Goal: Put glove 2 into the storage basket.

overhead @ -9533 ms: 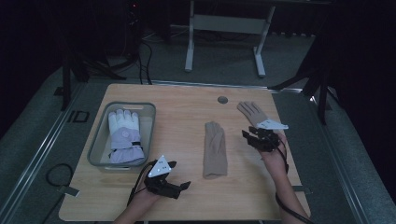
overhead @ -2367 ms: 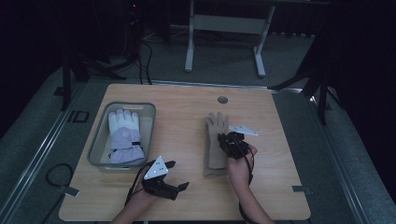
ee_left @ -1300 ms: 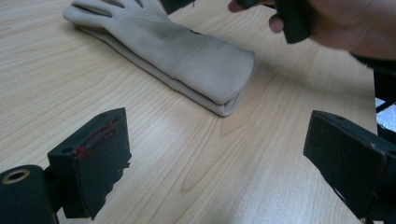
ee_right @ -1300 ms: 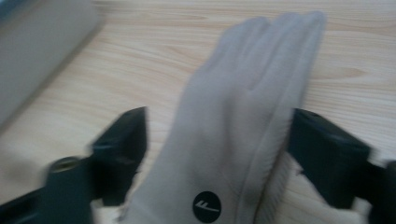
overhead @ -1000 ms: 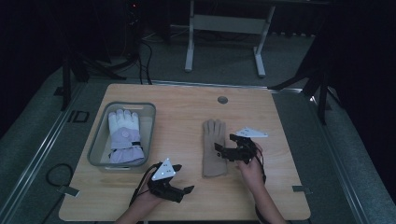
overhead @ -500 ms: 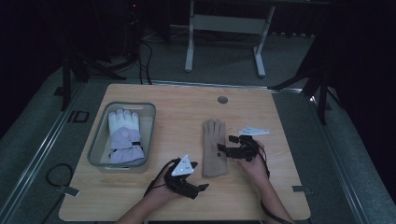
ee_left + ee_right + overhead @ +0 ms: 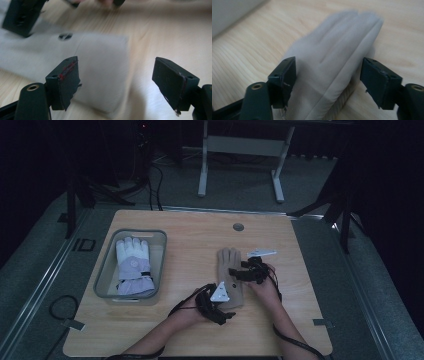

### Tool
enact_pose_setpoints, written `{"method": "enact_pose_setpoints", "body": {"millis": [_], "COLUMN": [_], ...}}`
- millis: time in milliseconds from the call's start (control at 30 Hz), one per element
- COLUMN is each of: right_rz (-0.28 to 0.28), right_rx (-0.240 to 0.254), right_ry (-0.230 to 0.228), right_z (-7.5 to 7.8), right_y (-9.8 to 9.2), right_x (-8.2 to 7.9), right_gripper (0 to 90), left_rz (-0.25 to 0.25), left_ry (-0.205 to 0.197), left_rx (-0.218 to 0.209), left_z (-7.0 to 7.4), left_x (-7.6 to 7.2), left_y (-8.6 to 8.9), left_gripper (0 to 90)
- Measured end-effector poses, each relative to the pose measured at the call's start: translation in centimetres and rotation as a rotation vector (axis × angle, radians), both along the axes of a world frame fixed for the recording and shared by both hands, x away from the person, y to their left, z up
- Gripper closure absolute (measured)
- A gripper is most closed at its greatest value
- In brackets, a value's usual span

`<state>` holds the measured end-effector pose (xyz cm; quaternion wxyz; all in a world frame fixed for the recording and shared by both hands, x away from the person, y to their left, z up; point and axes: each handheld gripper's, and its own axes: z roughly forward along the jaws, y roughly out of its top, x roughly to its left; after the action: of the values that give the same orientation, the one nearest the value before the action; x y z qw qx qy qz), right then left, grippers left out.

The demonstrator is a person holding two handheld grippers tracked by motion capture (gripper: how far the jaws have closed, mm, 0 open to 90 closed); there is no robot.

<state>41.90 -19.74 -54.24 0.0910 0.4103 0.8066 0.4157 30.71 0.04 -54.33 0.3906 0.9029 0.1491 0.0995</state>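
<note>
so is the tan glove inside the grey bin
No, the tan glove lies flat on the table, right of the grey bin.

High view dim w/ dark surroundings; both gripper views brighter, motion-blurred, soft-focus bkgd

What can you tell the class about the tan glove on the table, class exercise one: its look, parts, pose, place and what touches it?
The tan glove looks like soft, smooth cloth with seams between its fingers. It lies flat on the wooden table, right of the grey bin, fingers pointing away from the person and close together, cuff nearest them. The left tongs stand open around a cuff corner; the right tongs stand open astride the finger end. Whether either pad touches the cloth is unclear.
</note>
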Motion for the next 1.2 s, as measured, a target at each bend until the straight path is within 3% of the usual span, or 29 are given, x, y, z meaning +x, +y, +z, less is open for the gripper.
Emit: {"method": "enact_pose_setpoints", "body": {"millis": [67,167,200,267,333,400,567,700,767,967,1033,1200], "right_rz": [0.005,0.015,0.025,0.029,0.036,0.039,0.042,0.038,0.037,0.026,0.032,0.048], "right_rx": [-0.020,-0.001,0.003,-0.003,-0.021,-0.055,-0.137,-0.159,-0.143,-0.129,-0.096,-0.094], "right_ry": [0.031,0.056,0.063,0.061,0.035,0.004,-0.089,-0.128,-0.113,-0.129,-0.122,-0.133], "right_z": [-0.6,-0.8,-0.8,-0.7,-0.6,-0.4,-0.2,0.0,0.2,0.8,1.3,2.4], "right_y": [0.1,-0.1,-0.3,-0.4,-0.3,0.0,0.9,1.1,1.1,0.9,1.0,1.7], "right_x": [0.2,0.3,0.2,0.1,-0.3,-0.7,-1.7,-2.1,-2.2,-2.6,-2.7,-2.9], "right_gripper": [33.0,37.8,48.6,59.0,68.6,73.4,78.5,81.8,82.5,83.4,83.5,83.7], "left_rz": [0.011,0.016,0.025,0.026,0.013,0.014,0.031,0.038,0.042,0.051,0.050,0.048], "left_ry": [0.014,0.014,0.013,0.001,-0.012,-0.055,-0.043,-0.028,-0.018,-0.036,-0.037,-0.054], "left_rx": [0.021,0.032,0.038,0.053,0.069,0.100,0.100,0.092,0.076,0.051,0.041,0.039], "left_z": [-0.3,-0.6,-0.7,-0.7,-0.5,-0.5,-0.3,-0.1,0.0,0.8,1.3,2.4], "left_x": [0.3,0.4,0.5,0.5,0.5,0.4,0.6,0.6,0.5,0.0,-0.3,-0.7], "left_y": [-0.1,-0.1,-0.1,-0.2,-0.3,-0.5,-0.5,-0.4,-0.2,0.4,0.8,1.3], "left_gripper": [24.3,32.2,35.0,42.7,50.4,65.0,82.0,84.4,84.7,85.1,85.1,85.2]}}
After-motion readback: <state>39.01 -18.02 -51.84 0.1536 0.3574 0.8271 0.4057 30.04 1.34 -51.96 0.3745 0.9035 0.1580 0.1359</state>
